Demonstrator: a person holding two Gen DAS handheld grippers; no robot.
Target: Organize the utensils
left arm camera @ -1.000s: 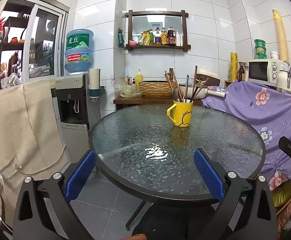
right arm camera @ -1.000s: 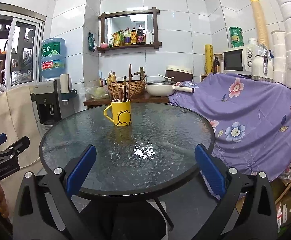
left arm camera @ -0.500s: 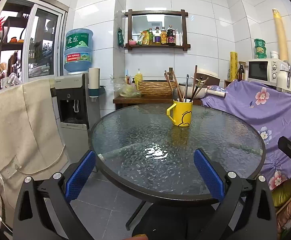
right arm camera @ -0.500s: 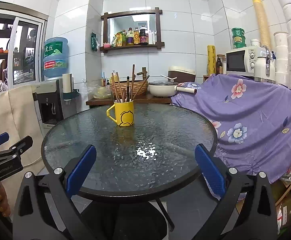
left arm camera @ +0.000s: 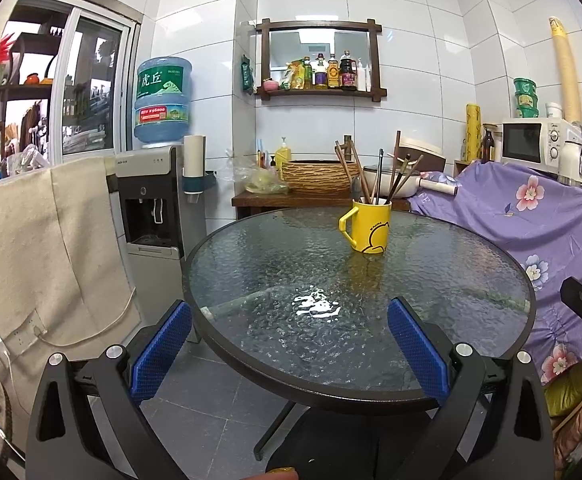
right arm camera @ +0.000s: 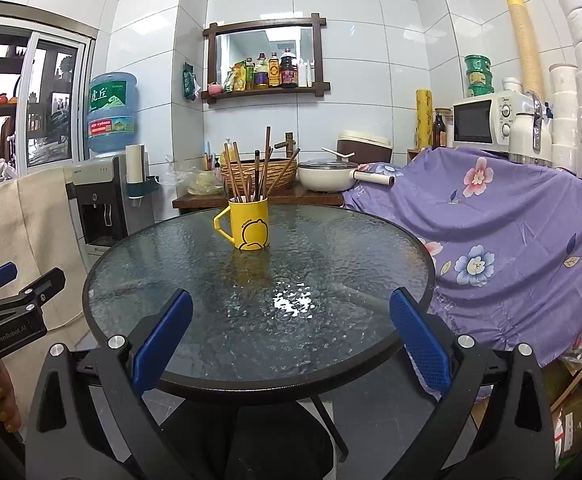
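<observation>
Both grippers (left arm camera: 289, 344) (right arm camera: 291, 334) spread wide at table rim (right arm camera: 251, 386) — mug (right arm camera: 249, 223) apparently well apart.

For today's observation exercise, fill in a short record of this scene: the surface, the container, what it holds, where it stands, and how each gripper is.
surface: round glass table
container: yellow mug, upright, handle to the viewer's left
contents: chopsticks and other utensils standing in the mug
position: mug on the far half of the table
left gripper: open, holding nothing
right gripper: open, holding nothing
behind table: wicker basket, white pot
</observation>
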